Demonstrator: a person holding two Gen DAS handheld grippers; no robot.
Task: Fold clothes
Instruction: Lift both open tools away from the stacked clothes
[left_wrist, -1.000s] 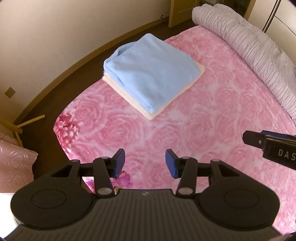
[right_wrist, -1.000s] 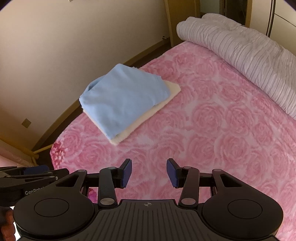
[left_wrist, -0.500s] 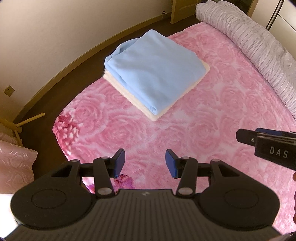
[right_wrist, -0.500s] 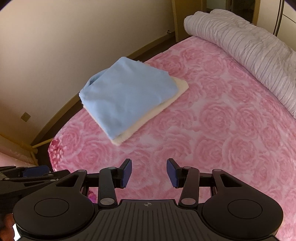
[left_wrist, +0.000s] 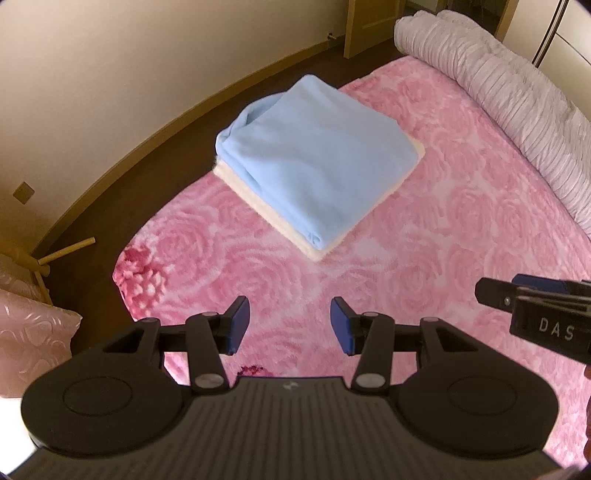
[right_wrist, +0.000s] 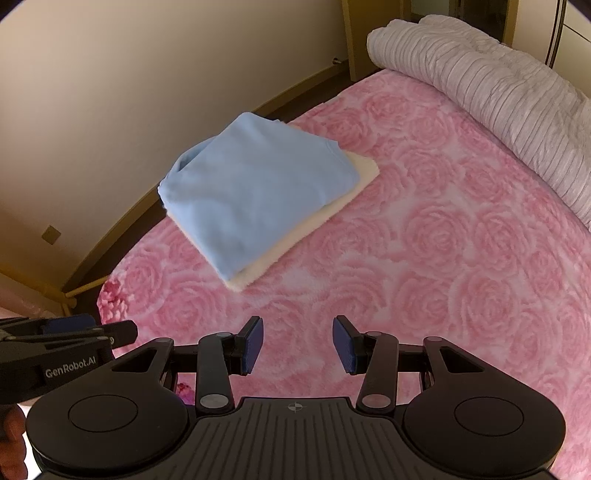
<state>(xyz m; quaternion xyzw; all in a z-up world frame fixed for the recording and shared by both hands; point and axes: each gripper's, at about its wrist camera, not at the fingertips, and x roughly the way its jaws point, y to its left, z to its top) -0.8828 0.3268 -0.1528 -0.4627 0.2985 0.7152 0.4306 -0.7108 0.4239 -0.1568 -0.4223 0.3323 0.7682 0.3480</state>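
1. On the pink rose bedspread, with a rolled grey quilt along its far side, lies everything in play.
2. The folded blue garment sits square on a cream one near the bed's corner.
3. Left gripper and right gripper hover short of the stack, jaws apart, empty.
4. Judgement: the fold looks finished; any tidying should press edges gently without shifting the pile.
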